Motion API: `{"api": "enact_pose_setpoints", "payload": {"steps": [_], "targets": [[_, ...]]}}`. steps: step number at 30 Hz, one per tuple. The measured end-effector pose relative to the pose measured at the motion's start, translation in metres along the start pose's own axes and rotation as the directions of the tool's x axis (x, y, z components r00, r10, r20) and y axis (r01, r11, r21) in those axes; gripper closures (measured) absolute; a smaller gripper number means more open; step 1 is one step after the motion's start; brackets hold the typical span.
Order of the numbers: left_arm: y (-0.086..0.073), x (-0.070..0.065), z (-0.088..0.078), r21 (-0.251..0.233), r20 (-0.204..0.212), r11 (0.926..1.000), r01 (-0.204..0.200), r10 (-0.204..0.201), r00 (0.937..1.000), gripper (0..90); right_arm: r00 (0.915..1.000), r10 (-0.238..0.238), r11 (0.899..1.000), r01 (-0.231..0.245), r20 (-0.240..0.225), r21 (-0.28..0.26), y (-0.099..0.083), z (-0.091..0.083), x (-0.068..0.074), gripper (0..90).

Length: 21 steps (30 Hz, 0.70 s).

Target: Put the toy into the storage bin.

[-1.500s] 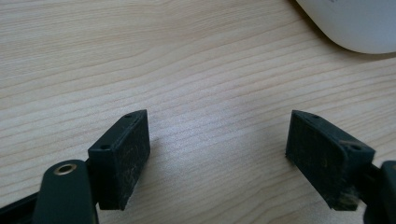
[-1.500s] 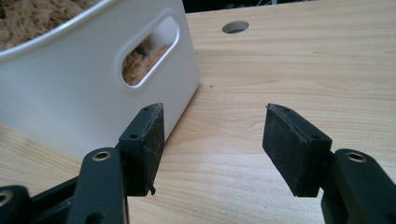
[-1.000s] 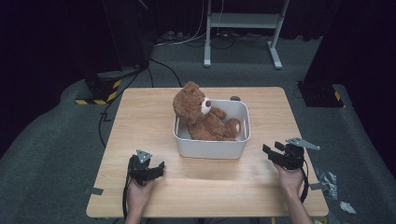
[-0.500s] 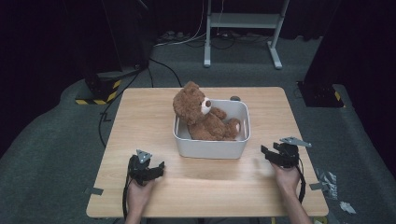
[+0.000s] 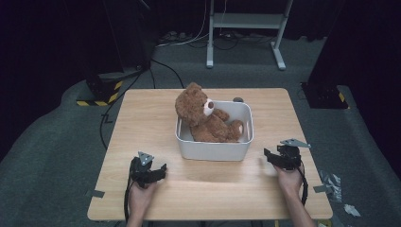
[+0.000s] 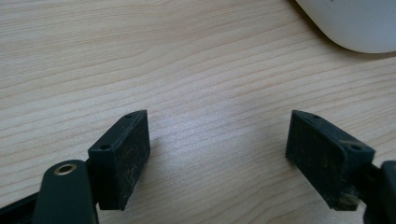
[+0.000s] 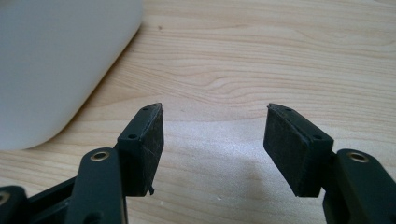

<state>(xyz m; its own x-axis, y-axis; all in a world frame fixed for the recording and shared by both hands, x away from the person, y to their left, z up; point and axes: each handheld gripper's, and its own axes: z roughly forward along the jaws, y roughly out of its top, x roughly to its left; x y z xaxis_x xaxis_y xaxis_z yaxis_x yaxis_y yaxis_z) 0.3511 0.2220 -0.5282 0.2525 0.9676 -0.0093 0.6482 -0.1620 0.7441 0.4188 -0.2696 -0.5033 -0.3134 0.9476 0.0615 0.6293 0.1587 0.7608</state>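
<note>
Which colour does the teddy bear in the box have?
The teddy bear is brown with a white muzzle; the high view shows it best.

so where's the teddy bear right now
In the high view the teddy bear sits inside the white bin at the middle of the wooden table, leaning toward the bin's left end, ahead of both grippers.

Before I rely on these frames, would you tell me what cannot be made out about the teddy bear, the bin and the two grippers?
- Teddy bear, high view: its lower body is hidden behind the white bin's near wall.
- Small dark object behind the bin, high view: too small and half hidden to identify.
- Bin, both gripper views: cut off by the frame edge, so its contents are out of sight.
- Left gripper and right gripper, high view: fingers too small to judge; the gripper views show them apart.
</note>
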Motion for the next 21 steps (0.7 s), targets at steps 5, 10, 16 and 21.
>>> {"api": "enact_pose_setpoints", "payload": {"steps": [5, 10, 16, 21], "targets": [[0.0, 0.0, 0.0, 0.001, -0.002, 1.0, -0.005, 0.005, 1.0, 21.7, 0.9999, -0.002, 1.0, 0.002, 0.017, 0.015, -0.002, 0.004, -0.001, 37.1], [0.0, 0.0, 0.0, 0.001, -0.002, 1.0, -0.005, 0.005, 1.0, 21.7, 0.9998, -0.001, 0.999, -0.001, 0.022, 0.053, -0.005, 0.013, 0.001, 34.2], [0.0, 0.0, 0.0, 0.001, -0.002, 1.0, -0.005, 0.005, 1.0, 21.6, 0.9971, -0.049, 0.998, 0.046, 0.058, 0.052, -0.008, 0.02, 0.005, 30.9], [0.0, 0.0, 0.0, 0.001, 0.0, 1.0, -0.007, 0.007, 1.0, 21.6, 0.9973, -0.048, 0.998, 0.045, 0.056, 0.054, -0.008, 0.02, 0.006, 29.8]]}}
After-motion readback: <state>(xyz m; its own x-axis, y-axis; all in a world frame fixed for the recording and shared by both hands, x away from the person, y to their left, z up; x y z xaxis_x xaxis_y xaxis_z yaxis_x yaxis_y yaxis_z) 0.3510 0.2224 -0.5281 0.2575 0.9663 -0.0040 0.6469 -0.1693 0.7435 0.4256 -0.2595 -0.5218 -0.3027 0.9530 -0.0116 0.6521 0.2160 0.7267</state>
